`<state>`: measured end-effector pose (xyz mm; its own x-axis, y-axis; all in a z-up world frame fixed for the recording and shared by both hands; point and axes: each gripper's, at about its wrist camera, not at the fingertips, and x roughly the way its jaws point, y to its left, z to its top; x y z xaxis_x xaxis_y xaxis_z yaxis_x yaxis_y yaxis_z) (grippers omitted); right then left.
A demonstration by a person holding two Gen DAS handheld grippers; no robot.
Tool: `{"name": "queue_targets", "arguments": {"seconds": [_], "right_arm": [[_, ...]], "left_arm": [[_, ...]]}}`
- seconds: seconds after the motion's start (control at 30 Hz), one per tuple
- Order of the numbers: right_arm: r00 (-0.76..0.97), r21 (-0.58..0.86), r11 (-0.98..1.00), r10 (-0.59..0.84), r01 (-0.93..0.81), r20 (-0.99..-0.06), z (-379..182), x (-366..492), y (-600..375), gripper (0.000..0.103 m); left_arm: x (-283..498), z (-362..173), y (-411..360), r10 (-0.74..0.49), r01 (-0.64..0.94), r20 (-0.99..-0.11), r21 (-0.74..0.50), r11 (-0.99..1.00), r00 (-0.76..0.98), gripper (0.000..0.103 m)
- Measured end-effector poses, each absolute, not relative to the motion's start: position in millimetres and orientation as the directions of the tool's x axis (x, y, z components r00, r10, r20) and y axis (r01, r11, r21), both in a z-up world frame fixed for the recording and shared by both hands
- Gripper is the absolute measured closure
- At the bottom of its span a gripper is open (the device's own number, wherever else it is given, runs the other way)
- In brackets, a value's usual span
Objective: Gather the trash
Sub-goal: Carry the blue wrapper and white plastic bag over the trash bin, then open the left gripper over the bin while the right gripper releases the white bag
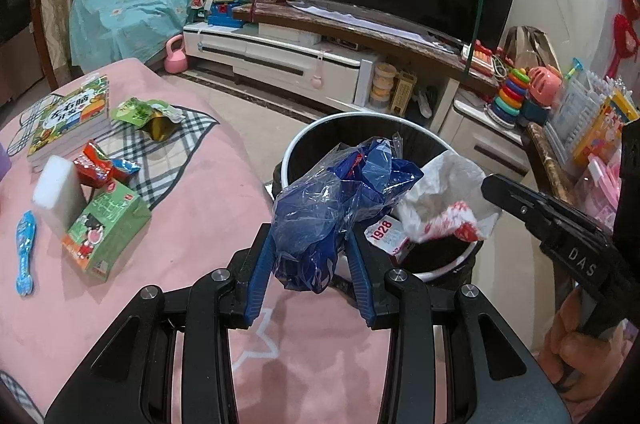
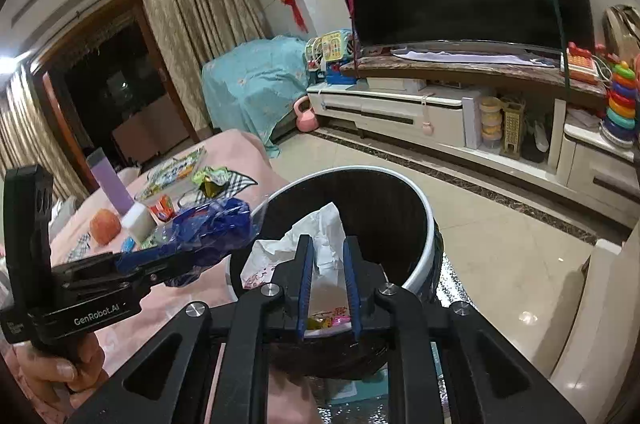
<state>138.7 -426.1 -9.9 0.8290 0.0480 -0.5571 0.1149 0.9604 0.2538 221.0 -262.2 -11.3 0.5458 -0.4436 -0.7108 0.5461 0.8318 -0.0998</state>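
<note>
left gripper [image 1: 310, 244]: my jaws pinch a crumpled blue plastic bag [image 1: 340, 200]; pads press its lower part, the rest bulges up above the fingertips.
blue bag position: held at the table edge, just beside the trash bin [image 1: 304, 140] rim, partly over the opening from my left view.
right gripper [image 2: 328, 256]: my jaws are narrowed on a white plastic bag [image 2: 320, 224]; a fold sits between the pads, which look to be touching it. No gap that I can make out.
white bag position: over the bin mouth, its lower part hanging inside the dark interior; red print on it.
bin contents: a white packet marked 1928 [image 1: 384, 234] lies inside, plus small colourful wrappers [image 2: 326, 320] at the bottom.
table [image 1: 192, 224]: pink cloth, left of the bin.
left on table: green carton [image 1: 106, 230], white sponge block [image 1: 56, 188], red snack wrappers [image 1: 94, 166], green pouch [image 1: 138, 112] on a checked cloth [image 1: 172, 144], book [image 1: 72, 116], blue wrapper [image 1: 25, 258].
hands: fingers wrapped round each handle, seen at the frame edges.
</note>
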Motion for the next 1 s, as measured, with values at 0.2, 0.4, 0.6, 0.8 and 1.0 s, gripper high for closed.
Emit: {"name": "queue_targets", "arguments": {"seconds": [0.2, 0.4, 0.6, 0.8, 1.0], "right_arm": [[0.821, 0.236, 0.966, 0.047, 0.108, -0.569, -12.6, 145.9, -426.6, 0.093], [0.818, 0.242, 0.963, 0.043, 0.118, -0.573, -14.0, 152.0, -433.0, 0.094], [0.816, 0.242, 0.961, 0.034, 0.131, -0.577, -13.7, 160.0, -440.7, 0.094], [0.813, 0.237, 0.962, 0.027, 0.137, -0.581, -11.7, 169.4, -446.3, 0.094], [0.807, 0.226, 0.965, 0.024, 0.136, -0.59, -12.4, 176.1, -448.7, 0.091]], "left_arm": [[226.2, -13.0, -268.0, -0.438, 0.551, -0.716, -0.09, 0.83, 0.543, 0.068], [233.3, -12.7, -275.4, -0.431, 0.554, -0.722, -0.079, 0.829, 0.542, 0.068], [237.6, -12.8, -289.7, -0.427, 0.571, -0.729, -0.061, 0.819, 0.535, 0.067], [244.5, -14.4, -302.8, -0.416, 0.577, -0.74, -0.046, 0.816, 0.528, 0.061], [248.8, -15.6, -306.5, -0.414, 0.578, -0.743, -0.045, 0.815, 0.526, 0.055]]}}
